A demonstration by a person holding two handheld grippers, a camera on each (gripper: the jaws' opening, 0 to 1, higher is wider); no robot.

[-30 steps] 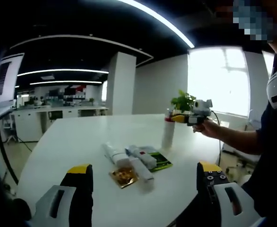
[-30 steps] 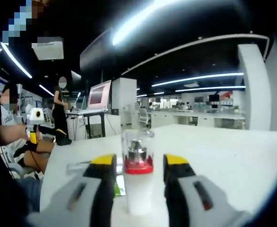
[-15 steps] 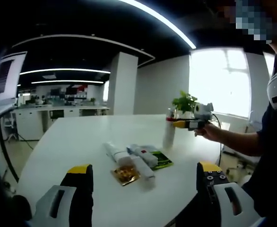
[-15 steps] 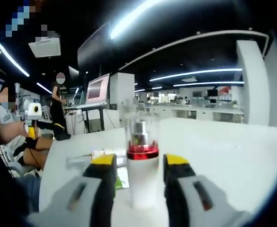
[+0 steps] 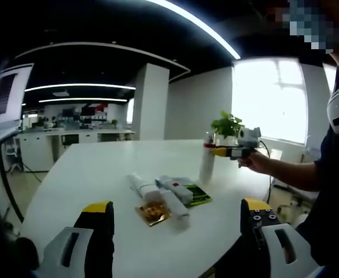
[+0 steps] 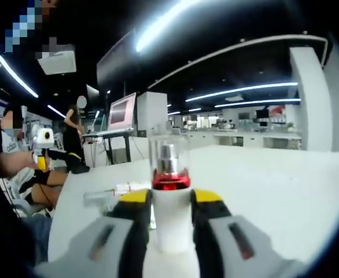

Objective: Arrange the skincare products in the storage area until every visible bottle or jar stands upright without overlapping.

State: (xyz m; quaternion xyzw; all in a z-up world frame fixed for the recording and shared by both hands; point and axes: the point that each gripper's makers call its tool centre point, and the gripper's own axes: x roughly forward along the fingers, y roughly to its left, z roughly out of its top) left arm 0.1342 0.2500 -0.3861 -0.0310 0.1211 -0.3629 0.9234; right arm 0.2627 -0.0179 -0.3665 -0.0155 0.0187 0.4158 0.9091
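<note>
The right gripper [image 6: 165, 200] has been closing its fingers onto the white pump bottle [image 6: 170, 200], now pinching it upright on the tabletop [image 6: 285, 191], so standing it is nearly settled. The left gripper [image 5: 178, 223] is idling with fingers wide apart, empty, while 3 tubes [image 5: 161, 194] are lying flat ahead.

No legible text, brand, no. or sign in either view. Markings on the flat green sachet [image 5: 196, 196] and small white tubes [image 5: 172, 190] are too blurred to read.
</note>
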